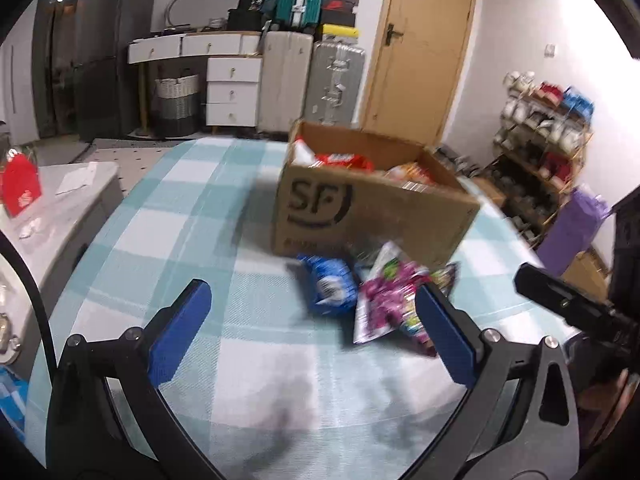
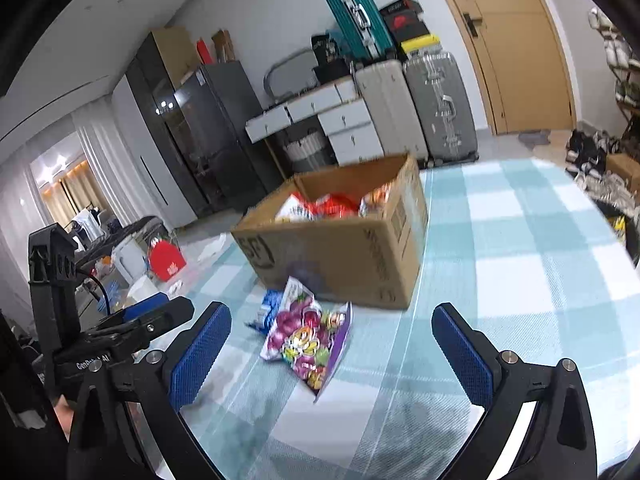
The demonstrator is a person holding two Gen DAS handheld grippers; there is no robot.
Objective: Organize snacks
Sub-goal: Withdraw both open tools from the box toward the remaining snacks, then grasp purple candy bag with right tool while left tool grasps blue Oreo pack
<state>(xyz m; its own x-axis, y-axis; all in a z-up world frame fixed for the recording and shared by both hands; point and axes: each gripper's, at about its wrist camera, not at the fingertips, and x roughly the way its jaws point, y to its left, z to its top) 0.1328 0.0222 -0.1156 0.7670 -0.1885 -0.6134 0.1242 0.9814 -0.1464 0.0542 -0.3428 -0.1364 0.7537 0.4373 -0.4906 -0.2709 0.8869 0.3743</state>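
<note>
An open cardboard box (image 1: 360, 212) marked SF stands on the checked tablecloth and holds several snack packs; it also shows in the right wrist view (image 2: 344, 248). In front of it lie a blue snack bag (image 1: 330, 286) and a purple and white snack bag (image 1: 390, 300). The right wrist view shows the purple bag (image 2: 306, 340) over the blue bag (image 2: 266, 310). My left gripper (image 1: 314, 320) is open and empty, just short of the bags. My right gripper (image 2: 330, 344) is open and empty, with the purple bag between its fingers' line of sight.
The table (image 1: 208, 208) has a blue and white checked cloth. Left of it is a grey counter (image 1: 60, 200) with a red bag (image 1: 20, 192). Suitcases (image 1: 334, 80), drawers, a fridge and a door stand behind. A shoe rack (image 1: 540, 152) is at the right.
</note>
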